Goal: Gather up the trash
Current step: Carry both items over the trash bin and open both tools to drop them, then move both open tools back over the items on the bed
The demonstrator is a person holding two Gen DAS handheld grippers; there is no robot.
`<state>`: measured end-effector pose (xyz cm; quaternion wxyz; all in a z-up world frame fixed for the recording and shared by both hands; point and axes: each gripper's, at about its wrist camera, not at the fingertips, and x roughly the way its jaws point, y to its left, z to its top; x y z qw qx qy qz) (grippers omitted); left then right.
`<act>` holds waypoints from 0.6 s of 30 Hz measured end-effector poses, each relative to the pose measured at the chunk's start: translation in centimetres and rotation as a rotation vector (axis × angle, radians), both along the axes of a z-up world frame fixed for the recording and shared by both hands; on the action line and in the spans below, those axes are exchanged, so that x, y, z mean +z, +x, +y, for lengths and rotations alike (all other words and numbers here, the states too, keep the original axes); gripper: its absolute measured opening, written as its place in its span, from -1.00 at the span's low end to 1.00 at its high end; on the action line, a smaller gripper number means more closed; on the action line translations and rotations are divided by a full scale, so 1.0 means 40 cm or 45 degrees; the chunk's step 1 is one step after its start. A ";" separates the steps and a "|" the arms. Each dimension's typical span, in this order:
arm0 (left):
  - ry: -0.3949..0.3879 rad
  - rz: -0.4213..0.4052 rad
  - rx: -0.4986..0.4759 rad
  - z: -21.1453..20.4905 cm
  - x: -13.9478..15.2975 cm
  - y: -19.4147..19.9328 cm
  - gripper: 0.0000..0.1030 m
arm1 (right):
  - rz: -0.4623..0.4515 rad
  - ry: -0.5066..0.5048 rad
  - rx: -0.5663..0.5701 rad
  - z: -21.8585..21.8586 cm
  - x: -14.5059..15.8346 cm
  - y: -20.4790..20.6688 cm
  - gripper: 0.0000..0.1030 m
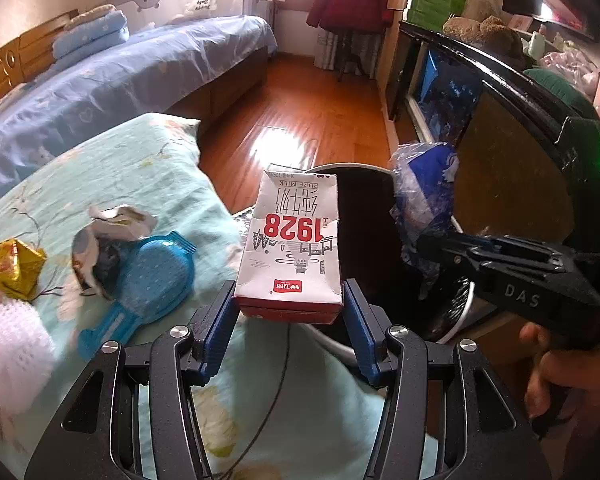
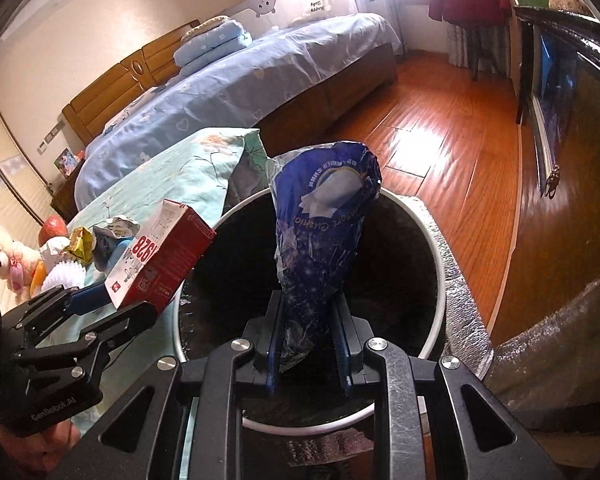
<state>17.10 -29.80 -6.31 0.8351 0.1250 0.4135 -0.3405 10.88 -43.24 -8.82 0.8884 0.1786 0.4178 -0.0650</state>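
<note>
two pieces of trash are held at the mouth of a round, black-lined waste bin with a white rim (image 2: 436,264) in a sunlit bedroom. a red-and-white cardboard milk carton printed "1928" (image 1: 290,248) is pinched by its lower end between the blue-padded jaws of the left gripper (image 1: 290,312), and in the right wrist view it is seen tilted over the bin's near-left rim, partly above the bed's edge. a crumpled blue plastic wrapper with a starry print (image 2: 320,232) is clamped by its narrow end in the right gripper (image 2: 306,344), whose jaws are drawn close together on it; the wrapper stands up directly over the dark opening.

the step in hand is judged to be the drop: both items have been brought to the bin but neither has been let go. for the wrapper, only a spreading of the jaws seems to be called for. the carton would probably need to be carried a little further over the opening first, lest it catch on the rim or fall back onto the floral turquoise bedspread (image 1: 148,184).

more litter is left on that bedspread: a crushed gold foil packet (image 1: 16,264) and a torn silver wrapper (image 1: 112,236), lying beside a blue plastic brush (image 1: 148,284), which is taken to be no trash.
</note>
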 end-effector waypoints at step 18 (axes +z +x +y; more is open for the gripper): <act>-0.053 -0.039 0.122 0.146 0.007 -0.054 0.42 | -0.028 0.043 -0.012 0.029 0.010 -0.018 0.47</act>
